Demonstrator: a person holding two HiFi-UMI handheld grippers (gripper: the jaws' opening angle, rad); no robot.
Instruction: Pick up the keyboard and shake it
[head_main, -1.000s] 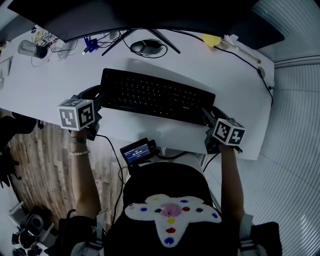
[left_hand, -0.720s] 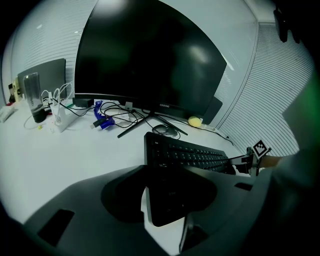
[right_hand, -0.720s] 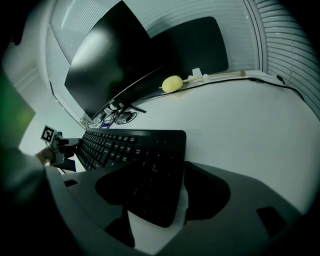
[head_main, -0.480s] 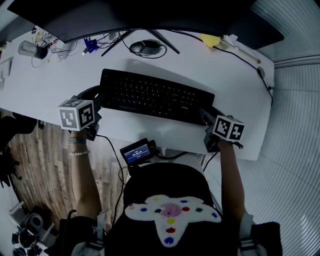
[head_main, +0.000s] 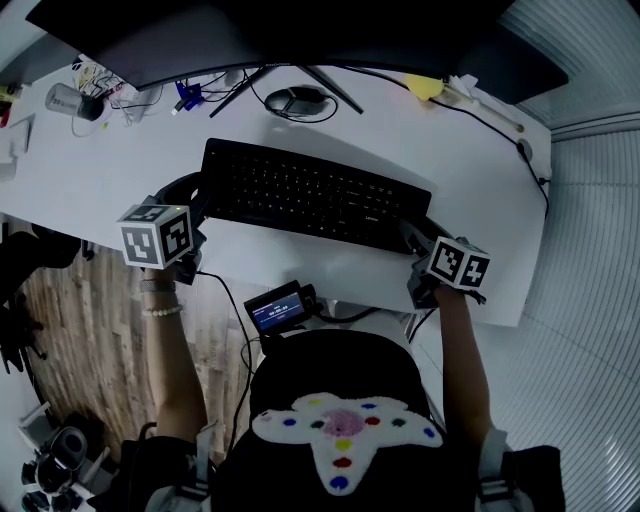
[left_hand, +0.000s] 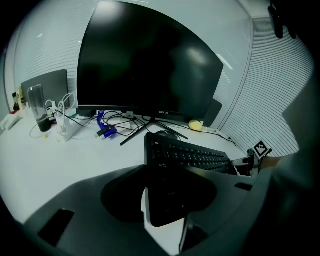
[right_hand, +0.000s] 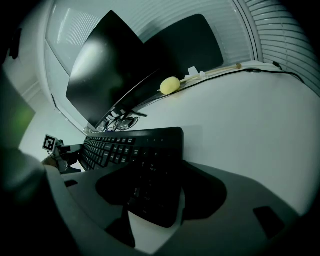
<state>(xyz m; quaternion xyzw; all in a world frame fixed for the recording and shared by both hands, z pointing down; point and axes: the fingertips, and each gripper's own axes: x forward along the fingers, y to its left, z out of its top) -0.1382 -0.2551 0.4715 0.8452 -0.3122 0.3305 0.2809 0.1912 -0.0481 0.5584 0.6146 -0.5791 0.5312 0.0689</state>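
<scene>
A black keyboard (head_main: 315, 195) lies across the middle of the white desk (head_main: 100, 170), with one gripper at each end. My left gripper (head_main: 200, 205) is shut on its left end, and the jaws stand above and below that end (left_hand: 165, 200). The right gripper (head_main: 415, 235) is shut on the right end in the same way (right_hand: 150, 195). In the left gripper view the keyboard (left_hand: 190, 157) runs away toward the other gripper's marker cube (left_hand: 260, 148). The right gripper view shows the key rows (right_hand: 130, 150). A faint shadow lies on the desk behind the keyboard; I cannot tell whether it touches the desk.
A large dark monitor (head_main: 300, 30) stands at the back on a thin-legged stand. A mouse (head_main: 292, 97) sits behind the keyboard, beside a yellow lump (head_main: 425, 82), a glass (head_main: 65, 100) and a tangle of cables (head_main: 185, 92). A small lit screen (head_main: 277, 307) hangs below the desk's near edge.
The head view has shifted slightly. The keyboard and both grippers keep almost the same places, with both grips unchanged.
</scene>
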